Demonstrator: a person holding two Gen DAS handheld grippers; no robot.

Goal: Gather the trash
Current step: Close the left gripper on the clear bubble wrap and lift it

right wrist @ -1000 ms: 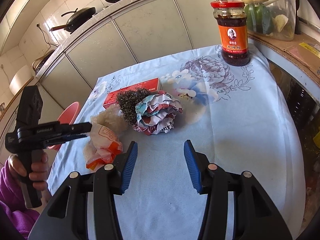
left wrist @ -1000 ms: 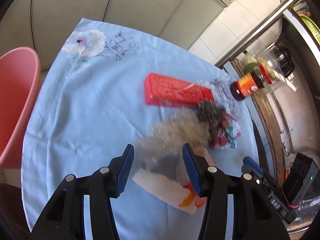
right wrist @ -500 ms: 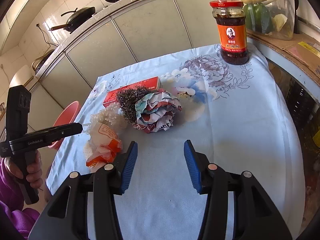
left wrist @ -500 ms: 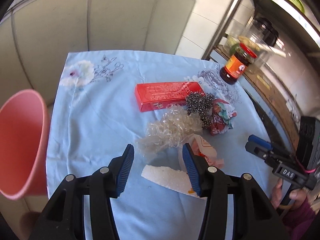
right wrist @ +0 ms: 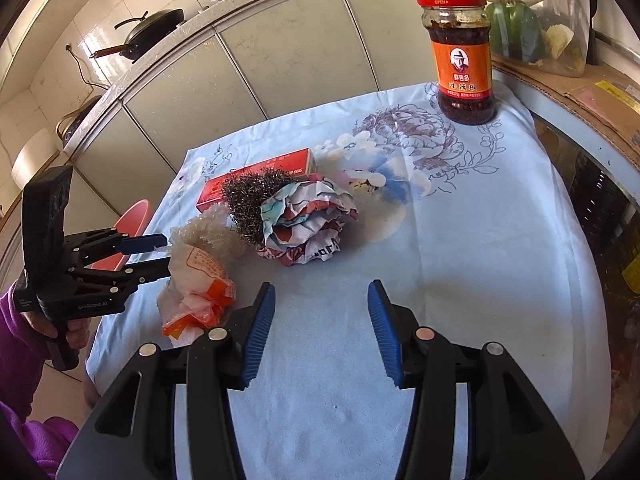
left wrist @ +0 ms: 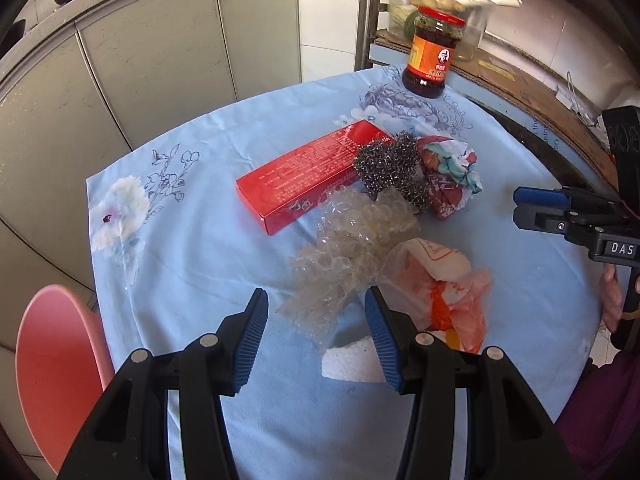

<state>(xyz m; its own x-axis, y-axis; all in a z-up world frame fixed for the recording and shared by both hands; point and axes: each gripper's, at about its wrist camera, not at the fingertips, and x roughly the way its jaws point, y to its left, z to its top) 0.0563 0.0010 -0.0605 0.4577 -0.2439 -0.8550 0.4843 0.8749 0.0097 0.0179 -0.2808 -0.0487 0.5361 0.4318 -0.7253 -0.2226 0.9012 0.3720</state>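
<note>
A heap of trash lies on the blue flowered tablecloth [left wrist: 192, 264]: a red carton [left wrist: 308, 172], steel wool [left wrist: 390, 168], crumpled printed paper [left wrist: 448, 172], clear bubble wrap [left wrist: 352, 240], an orange-and-white plastic bag [left wrist: 440, 280] and a white foam piece [left wrist: 352, 364]. My left gripper [left wrist: 316, 308] is open, with the near end of the bubble wrap between its blue pads, untouched. From the right wrist, the left gripper [right wrist: 156, 252] reaches the bag [right wrist: 200, 280] from the left. My right gripper [right wrist: 320, 300] hangs open over bare cloth, just in front of the crumpled paper [right wrist: 308, 220].
A sauce jar with a red lid [right wrist: 464, 60] stands at the table's far right corner, with a clear container of vegetables [right wrist: 520, 28] behind it. A pink tub [left wrist: 52, 360] sits low beside the table's left edge. Grey cabinets run behind the table.
My left gripper has rolled, so the table now sits upright in its view, and it has shifted slightly toward the bubble wrap. The right gripper and the trash have not moved.
</note>
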